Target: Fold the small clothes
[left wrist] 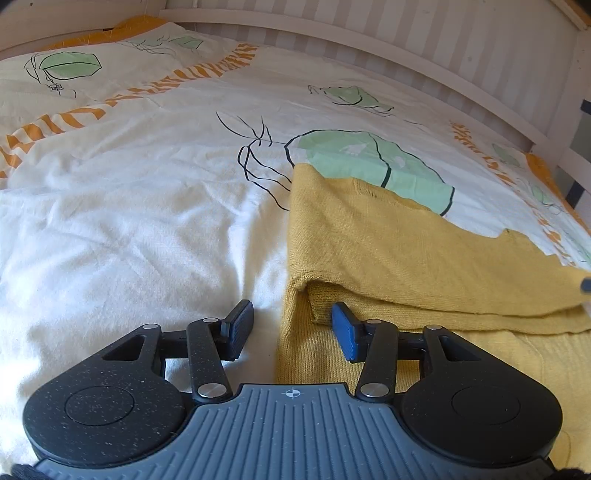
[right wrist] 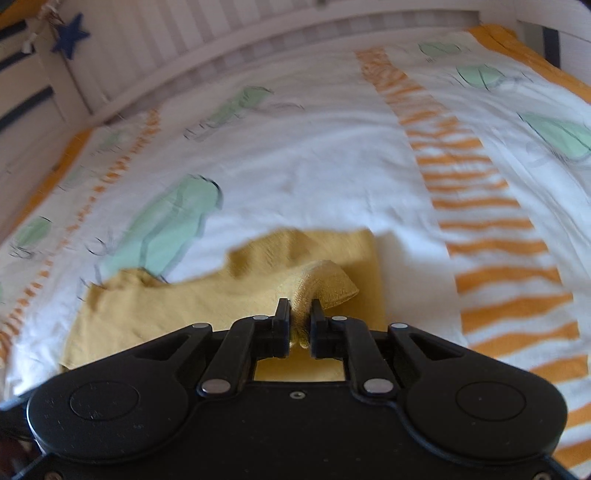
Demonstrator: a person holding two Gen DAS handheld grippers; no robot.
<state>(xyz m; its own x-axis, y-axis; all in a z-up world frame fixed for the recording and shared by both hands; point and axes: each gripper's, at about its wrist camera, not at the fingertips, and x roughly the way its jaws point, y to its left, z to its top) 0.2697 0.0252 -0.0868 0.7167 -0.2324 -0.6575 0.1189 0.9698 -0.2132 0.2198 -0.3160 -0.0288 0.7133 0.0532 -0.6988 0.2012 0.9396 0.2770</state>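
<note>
A mustard-yellow knitted garment (left wrist: 406, 251) lies on the bed, its upper layer lifted and folded over the lower one. My left gripper (left wrist: 291, 317) hovers open over the garment's left edge; nothing sits between its black and blue pads. In the right wrist view the same yellow garment (right wrist: 184, 302) spreads below, blurred. My right gripper (right wrist: 300, 308) is shut on a bunched fold of that knit, which sticks up beyond the fingers. At the far right edge of the left wrist view a dark tip (left wrist: 585, 284) holds the lifted layer's corner.
The bed is covered by a white duvet (left wrist: 129, 221) printed with green leaves and orange stripes. A white slatted bed rail (left wrist: 369, 40) runs along the far side. A blue star (right wrist: 70, 35) hangs on the rail at the upper left of the right wrist view.
</note>
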